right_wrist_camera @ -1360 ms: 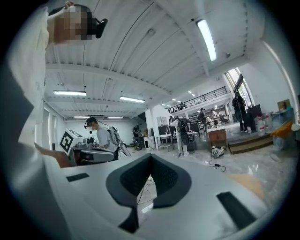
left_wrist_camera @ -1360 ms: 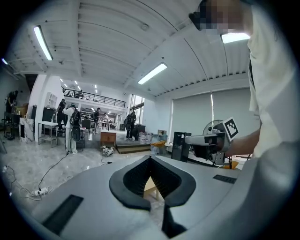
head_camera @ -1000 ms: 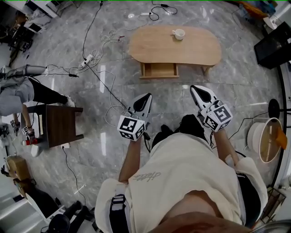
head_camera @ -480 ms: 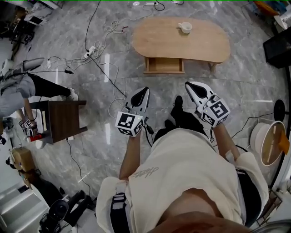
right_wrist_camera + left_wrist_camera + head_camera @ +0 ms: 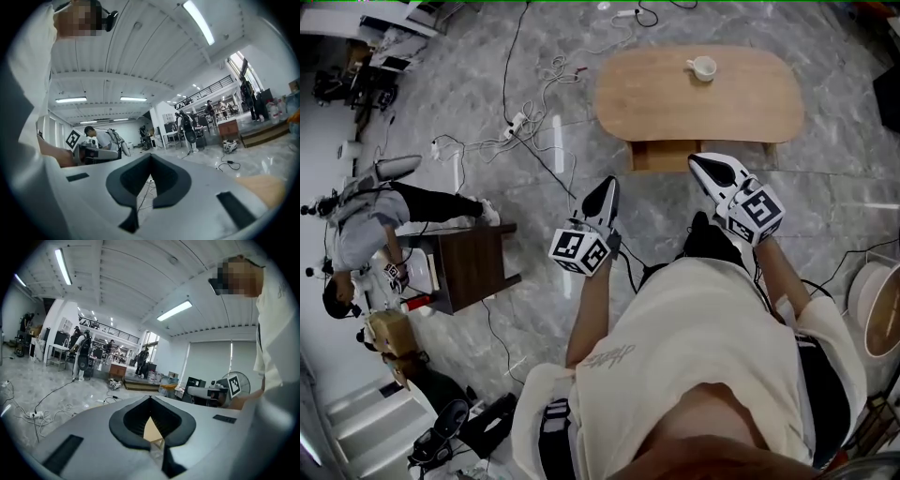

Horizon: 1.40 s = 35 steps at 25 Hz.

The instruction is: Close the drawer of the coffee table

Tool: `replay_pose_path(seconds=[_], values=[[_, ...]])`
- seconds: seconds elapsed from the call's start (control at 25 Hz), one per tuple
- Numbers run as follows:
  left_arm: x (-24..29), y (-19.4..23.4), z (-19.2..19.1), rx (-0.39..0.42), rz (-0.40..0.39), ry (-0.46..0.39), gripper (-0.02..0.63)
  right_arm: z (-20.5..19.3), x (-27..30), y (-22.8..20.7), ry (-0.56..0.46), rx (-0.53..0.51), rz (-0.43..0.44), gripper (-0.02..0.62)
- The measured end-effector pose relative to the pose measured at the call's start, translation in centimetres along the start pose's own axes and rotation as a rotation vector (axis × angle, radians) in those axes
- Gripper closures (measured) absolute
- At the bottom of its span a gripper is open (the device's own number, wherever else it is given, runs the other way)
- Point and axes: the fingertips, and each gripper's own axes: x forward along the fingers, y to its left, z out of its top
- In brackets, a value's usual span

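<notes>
My jaws are pressed together on both sides with nothing held: left gripper and right gripper hover above the floor. The drawer sticks out, open, under the oval coffee table, which has a white cup on top. This looks like the approach step. Next I need a tip on the drawer front, then a straight push in.

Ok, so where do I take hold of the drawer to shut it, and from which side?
Take the drawer by its front panel, the face toward you, coming from your side of the table. It juts out under the near edge and slides straight back, so pushing the panel's middle probably beats pinching. The right gripper looks nearest.
</notes>
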Motion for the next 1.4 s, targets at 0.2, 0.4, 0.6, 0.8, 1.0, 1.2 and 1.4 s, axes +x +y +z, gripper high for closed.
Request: replay_pose_path(seconds=[0.2, 0.4, 0.6, 0.8, 1.0, 1.2, 1.4], values=[[3.1, 2.1, 0.9, -0.023, 0.032, -0.015, 0.601, -0.4, 2.1, -3.7, 0.022, -0.010, 0.008, 0.601], [4.6, 4.2, -0.5, -0.057, 0.034, 0.029, 0.601, -0.4, 4.0, -5.1, 0.031, -0.008, -0.005, 0.601], [6.5, 6.7, -0.6, -0.043, -0.015, 0.050, 0.601, -0.9, 6.8, -5.7, 0.070, -0.016, -0.036, 0.601], [8.4, 10.7, 0.9, -0.041, -0.101, 0.038, 0.601, 0.5, 10.6, -4.9, 0.067, -0.043, -0.107, 0.601], [9.8, 14.8, 5.5, 0.006, -0.178, -0.006, 0.601, 4.1, 14.4, -3.2, 0.029, -0.093, -0.180, 0.601], [11.3, 16.7, 7.1, 0.234, -0.252, 0.043, 0.601, 5.5, 17.6, -2.3, 0.031, -0.135, -0.265, 0.601], [13.3, 17.5, 5.7, 0.216, -0.339, 0.080, 0.601, 4.0, 17.8, -3.9, 0.014, -0.018, -0.377, 0.601]])
